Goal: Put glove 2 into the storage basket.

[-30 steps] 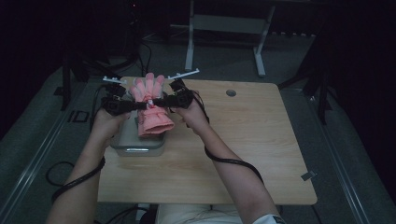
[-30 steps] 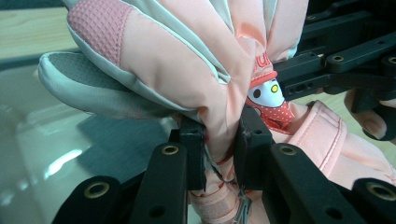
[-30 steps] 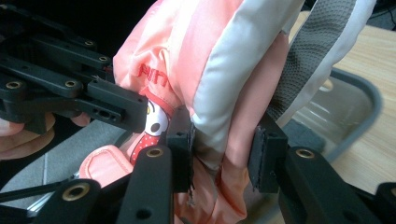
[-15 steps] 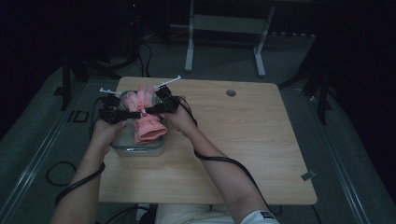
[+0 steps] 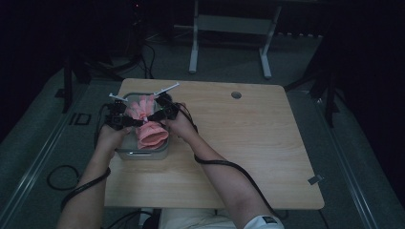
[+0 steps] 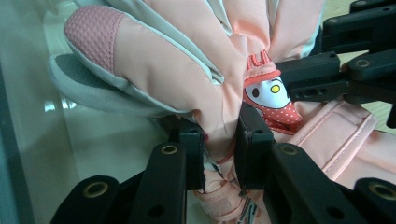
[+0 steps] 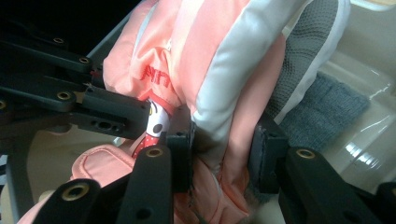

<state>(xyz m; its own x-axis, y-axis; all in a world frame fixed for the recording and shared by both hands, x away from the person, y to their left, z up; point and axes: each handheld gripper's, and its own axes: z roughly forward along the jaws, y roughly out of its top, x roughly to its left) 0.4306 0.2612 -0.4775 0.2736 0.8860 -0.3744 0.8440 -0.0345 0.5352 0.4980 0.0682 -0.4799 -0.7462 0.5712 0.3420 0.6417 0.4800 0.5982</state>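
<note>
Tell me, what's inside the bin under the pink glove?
In the right gripper view, a grey knitted thing lies in the bin beneath the glove. The glove covers the rest of the bin.

A pink padded glove [image 5: 145, 125], trimmed in pale grey with a cartoon patch near the wrist, is pinched from both sides: left gripper [image 6: 222, 144] clamps its wrist fabric, right gripper [image 7: 222, 154] bites the opposite edge. It hangs between them over a clear bin [image 5: 125, 153], fingers pointing away, cuff drooping nearest the person.

Under the pink glove [image 5: 145, 125], most of the grey bin [image 5: 143, 153] hidden; glove lettering [image 6: 258, 59] partly folded away.
</note>
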